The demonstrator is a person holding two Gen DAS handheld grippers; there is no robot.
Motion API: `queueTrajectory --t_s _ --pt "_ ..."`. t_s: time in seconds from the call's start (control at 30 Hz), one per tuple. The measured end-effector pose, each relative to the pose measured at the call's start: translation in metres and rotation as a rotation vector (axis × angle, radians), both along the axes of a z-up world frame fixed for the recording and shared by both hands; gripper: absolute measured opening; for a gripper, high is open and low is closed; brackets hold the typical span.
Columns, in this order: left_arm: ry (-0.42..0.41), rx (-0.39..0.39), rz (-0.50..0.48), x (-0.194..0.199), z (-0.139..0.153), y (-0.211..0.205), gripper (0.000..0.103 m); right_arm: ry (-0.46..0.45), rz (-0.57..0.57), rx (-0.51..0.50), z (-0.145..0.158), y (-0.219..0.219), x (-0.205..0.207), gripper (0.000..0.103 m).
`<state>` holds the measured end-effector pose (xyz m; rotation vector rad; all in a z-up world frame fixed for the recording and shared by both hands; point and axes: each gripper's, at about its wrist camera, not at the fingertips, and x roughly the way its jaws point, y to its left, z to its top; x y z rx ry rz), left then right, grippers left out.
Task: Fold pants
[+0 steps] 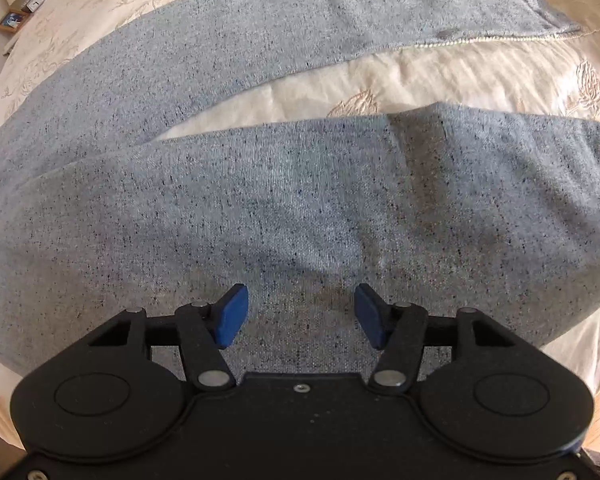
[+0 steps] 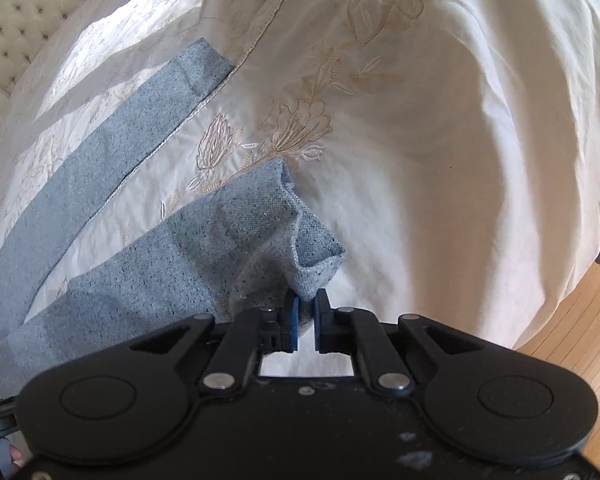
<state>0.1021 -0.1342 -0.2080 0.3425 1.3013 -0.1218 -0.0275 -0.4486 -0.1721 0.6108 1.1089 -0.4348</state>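
The left gripper [image 1: 300,316] hung over the grey-blue pants [image 1: 260,208] with its blue pads spread wide, gripping nothing. The pants lay on the cream embroidered bedspread [image 1: 460,76], both legs stretched apart across it. The right gripper [image 2: 306,316] had its fingers pinched together on the hem of the near leg [image 2: 308,256], lifting that cuff off the bedspread. A wooden floor [image 2: 580,320] showed at the far right

One pair of speckled blue-grey knit pants [image 1: 300,208] lay ahead of the jaws, its two legs spread on one cream embroidered bedspread [image 2: 440,140]. Two black grippers showed, left gripper [image 1: 301,312] and right gripper [image 2: 305,314], each with two blue pads.
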Motion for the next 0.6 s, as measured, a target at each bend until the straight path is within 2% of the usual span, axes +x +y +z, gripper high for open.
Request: queueTrajectory --t_s 0.03,0.07,0.2,0.37,0.6 --pt "0.014 0.01 0.007 0.0 -0.006 0.001 0.063 0.006 0.016 -0.013 -0.001 0.002 0.002 0.011" --pt "0.021 0.013 0.015 0.001 -0.01 0.001 0.063 0.007 0.023 -0.019 0.0 0.005 0.002 0.017" --pt "0.03 0.021 0.042 0.004 -0.016 0.001 0.066 -0.026 -0.016 -0.005 0.01 0.005 -0.011 0.03" --pt "0.024 0.024 0.036 0.005 -0.016 -0.002 0.066 -0.041 -0.009 0.046 0.015 0.017 -0.031 0.037" --pt "-0.009 -0.027 0.06 0.0 0.009 0.013 0.065 -0.031 -0.033 0.166 -0.01 0.037 -0.034 0.038"
